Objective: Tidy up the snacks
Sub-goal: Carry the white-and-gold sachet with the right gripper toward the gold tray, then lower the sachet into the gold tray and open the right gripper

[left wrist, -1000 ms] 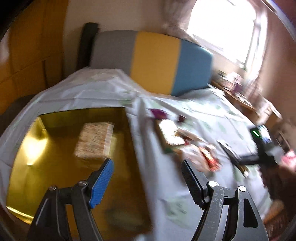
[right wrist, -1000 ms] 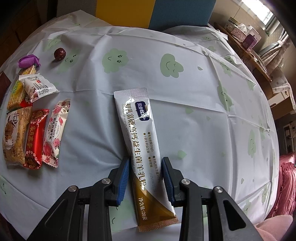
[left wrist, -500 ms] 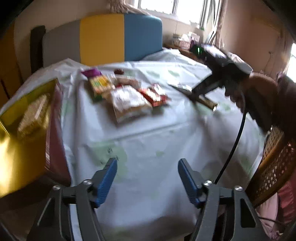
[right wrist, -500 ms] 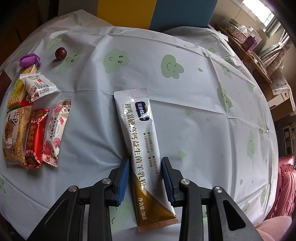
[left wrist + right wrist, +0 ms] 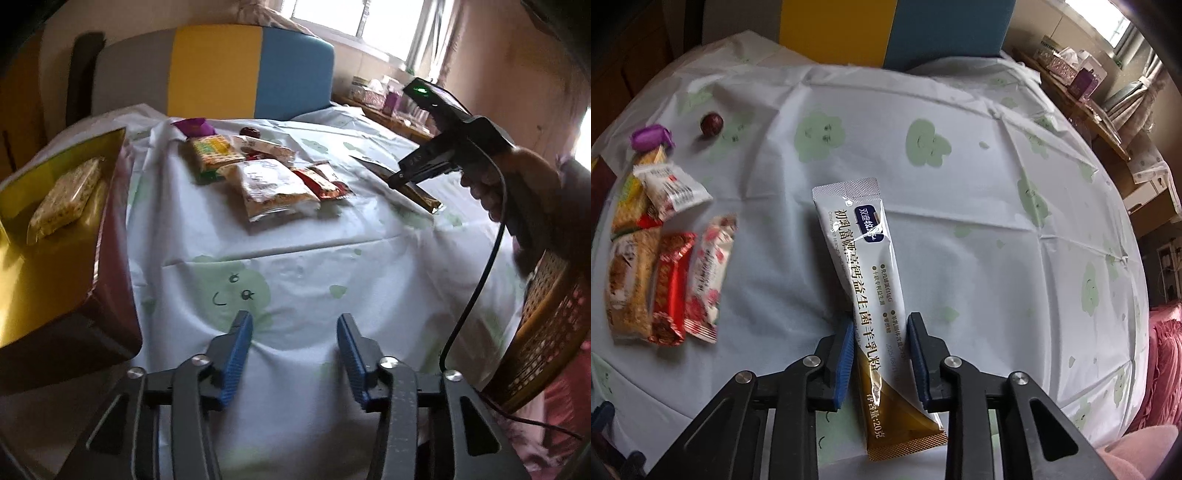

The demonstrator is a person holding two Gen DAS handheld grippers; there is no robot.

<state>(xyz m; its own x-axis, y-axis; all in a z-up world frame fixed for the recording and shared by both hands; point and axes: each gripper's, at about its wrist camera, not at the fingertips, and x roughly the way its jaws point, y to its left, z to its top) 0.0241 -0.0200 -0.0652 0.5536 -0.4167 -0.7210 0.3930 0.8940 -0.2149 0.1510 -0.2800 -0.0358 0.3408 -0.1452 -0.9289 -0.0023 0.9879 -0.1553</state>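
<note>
A long silver and gold milk powder sachet (image 5: 864, 258) lies on the white tablecloth with green smileys. My right gripper (image 5: 881, 321) straddles its lower half; the jaws are closing and both pads touch the sachet's edges. In the left wrist view that right gripper (image 5: 393, 181) points down at the sachet (image 5: 421, 195). My left gripper (image 5: 292, 319) hangs over the table's front edge, jaws closing with nothing between them. Left of it stands an open gold box (image 5: 55, 258) holding one snack pack (image 5: 64, 195). Several snacks lie grouped: a clear pack (image 5: 273, 184), a red pack (image 5: 670, 284), a rose-print pack (image 5: 709, 273).
A chair (image 5: 221, 70) with a grey, yellow and blue back stands behind the table. A wicker chair (image 5: 546, 314) and a black cable (image 5: 476, 280) are at the right. A purple candy (image 5: 650, 136) and a red date (image 5: 711, 124) lie at the far left.
My left gripper swung from above the gold box to the table's front edge, sank, and its jaws narrowed. The right gripper stayed in place and its jaws narrowed onto the sachet.
</note>
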